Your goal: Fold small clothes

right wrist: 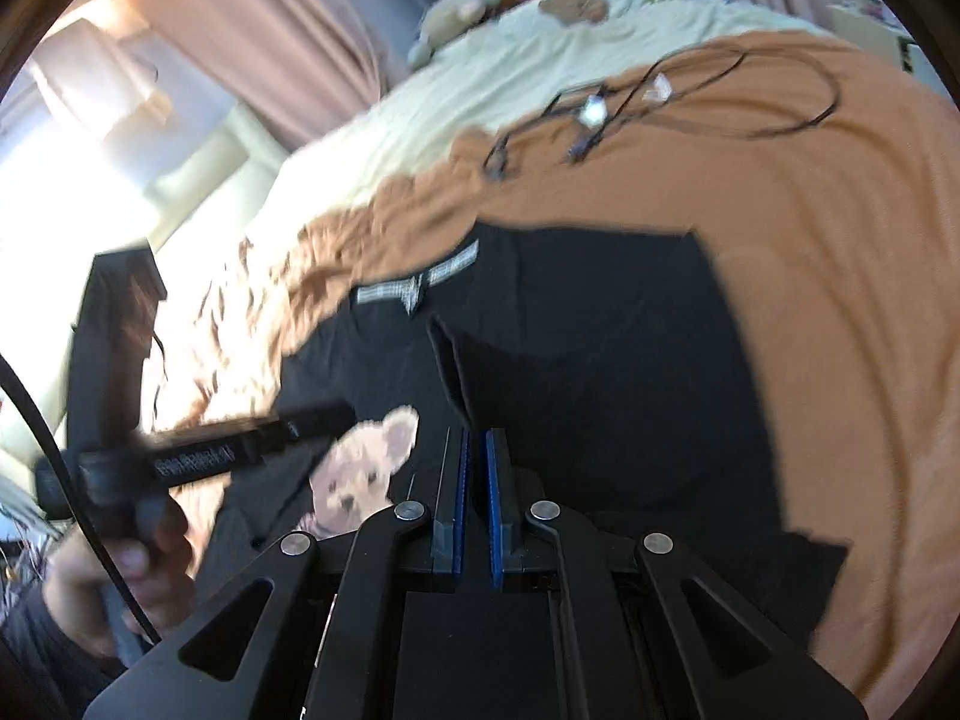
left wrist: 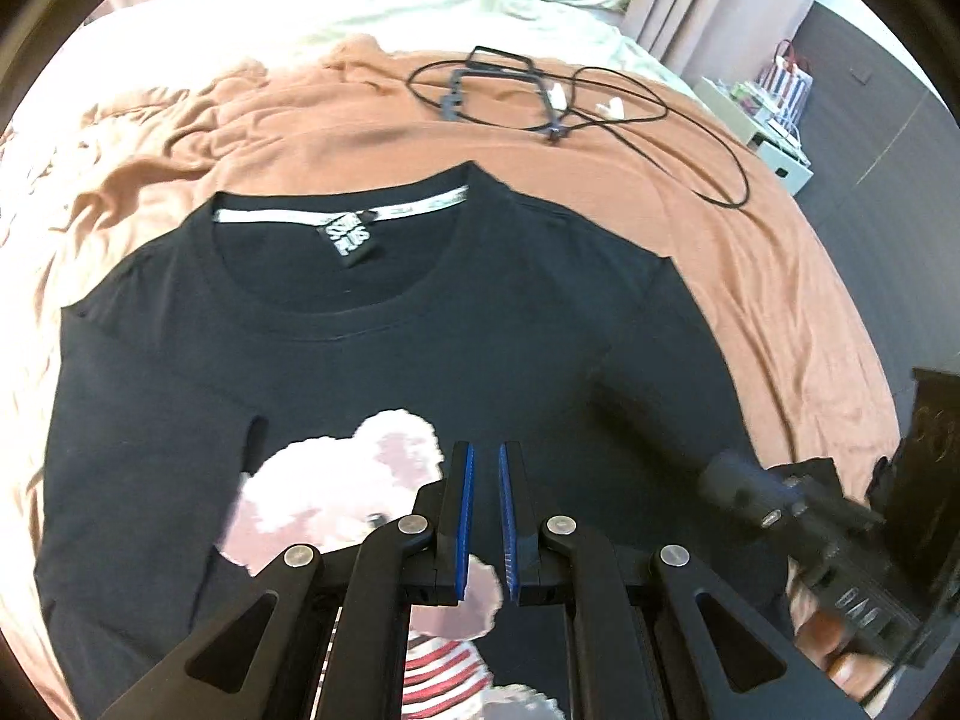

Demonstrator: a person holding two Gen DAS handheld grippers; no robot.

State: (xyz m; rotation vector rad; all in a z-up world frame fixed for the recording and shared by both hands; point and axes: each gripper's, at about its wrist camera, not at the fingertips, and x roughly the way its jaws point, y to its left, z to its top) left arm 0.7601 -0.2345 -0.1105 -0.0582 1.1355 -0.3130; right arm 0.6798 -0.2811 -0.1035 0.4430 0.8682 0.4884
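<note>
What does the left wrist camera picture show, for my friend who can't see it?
A black T-shirt with a teddy bear print lies flat on an orange blanket. The left gripper hovers above it, jaws slightly apart and empty. A tangled black cable lies beyond the collar.

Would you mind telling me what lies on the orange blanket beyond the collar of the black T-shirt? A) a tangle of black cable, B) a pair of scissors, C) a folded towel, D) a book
A: the left wrist view shows looped black cable on the orange blanket, past the neckline of the black T-shirt.
</note>
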